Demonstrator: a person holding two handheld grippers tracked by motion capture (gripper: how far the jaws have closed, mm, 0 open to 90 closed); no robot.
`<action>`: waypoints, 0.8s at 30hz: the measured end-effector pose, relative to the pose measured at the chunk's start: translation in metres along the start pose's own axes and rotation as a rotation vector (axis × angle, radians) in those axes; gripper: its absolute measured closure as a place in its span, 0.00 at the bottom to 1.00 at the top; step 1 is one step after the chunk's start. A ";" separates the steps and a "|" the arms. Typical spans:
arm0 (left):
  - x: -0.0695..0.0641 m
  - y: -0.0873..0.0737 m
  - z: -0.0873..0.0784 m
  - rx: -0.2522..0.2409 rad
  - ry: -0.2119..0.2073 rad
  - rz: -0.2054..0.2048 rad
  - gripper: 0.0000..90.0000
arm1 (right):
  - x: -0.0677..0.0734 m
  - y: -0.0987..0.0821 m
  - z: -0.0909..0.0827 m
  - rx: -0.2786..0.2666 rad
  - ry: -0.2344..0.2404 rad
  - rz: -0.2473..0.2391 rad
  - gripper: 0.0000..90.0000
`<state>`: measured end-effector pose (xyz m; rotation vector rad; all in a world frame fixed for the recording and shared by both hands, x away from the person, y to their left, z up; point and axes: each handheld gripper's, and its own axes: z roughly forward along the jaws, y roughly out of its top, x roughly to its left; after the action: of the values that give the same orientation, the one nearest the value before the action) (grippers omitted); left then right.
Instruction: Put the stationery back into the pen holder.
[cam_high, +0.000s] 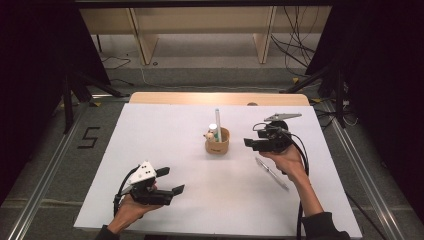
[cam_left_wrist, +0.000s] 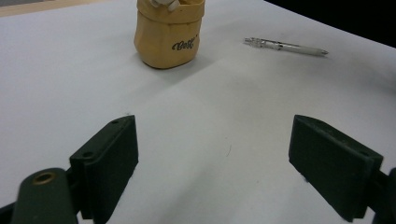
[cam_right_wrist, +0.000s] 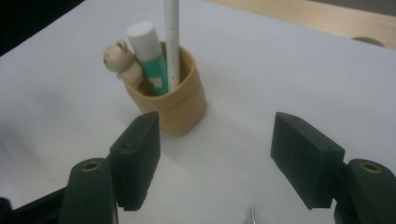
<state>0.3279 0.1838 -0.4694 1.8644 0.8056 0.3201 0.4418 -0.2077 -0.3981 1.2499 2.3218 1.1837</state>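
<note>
A tan holder cup (cam_high: 217, 142) stands near the middle of the white table and holds a green-and-white glue stick (cam_right_wrist: 149, 56), a tall white pen (cam_right_wrist: 172, 42) and a small bear figure (cam_right_wrist: 120, 60). To its right my right gripper (cam_high: 252, 135) hovers open with its jaws facing the cup (cam_right_wrist: 175, 102) and nothing between them (cam_right_wrist: 215, 158). A clear pen (cam_high: 271, 173) lies flat on the table just beneath that hand. Near the front left my left gripper (cam_high: 171, 180) rests open and empty (cam_left_wrist: 212, 158), looking toward the cup (cam_left_wrist: 169, 42) and the clear pen (cam_left_wrist: 286, 45).
The white table cover (cam_high: 175, 135) ends at a wooden strip (cam_high: 200, 98) along the far edge. Beyond it are dark stands (cam_high: 70, 90), cables (cam_high: 295, 45) and a wooden shelf frame (cam_high: 145, 40) on the floor.
</note>
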 end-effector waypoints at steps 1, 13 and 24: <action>0.000 0.000 0.000 0.000 0.000 0.000 0.17 | 0.000 -0.002 -0.001 0.002 -0.002 0.001 0.37; 0.001 0.000 0.000 0.001 -0.002 -0.006 0.17 | -0.008 -0.036 -0.016 0.062 -0.022 0.008 0.38; 0.002 0.000 0.000 -0.004 0.003 -0.015 0.17 | -0.012 -0.060 -0.029 0.101 -0.038 0.024 0.35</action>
<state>0.3295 0.1856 -0.4695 1.8537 0.8198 0.3152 0.3980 -0.2505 -0.4267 1.3258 2.3718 1.0527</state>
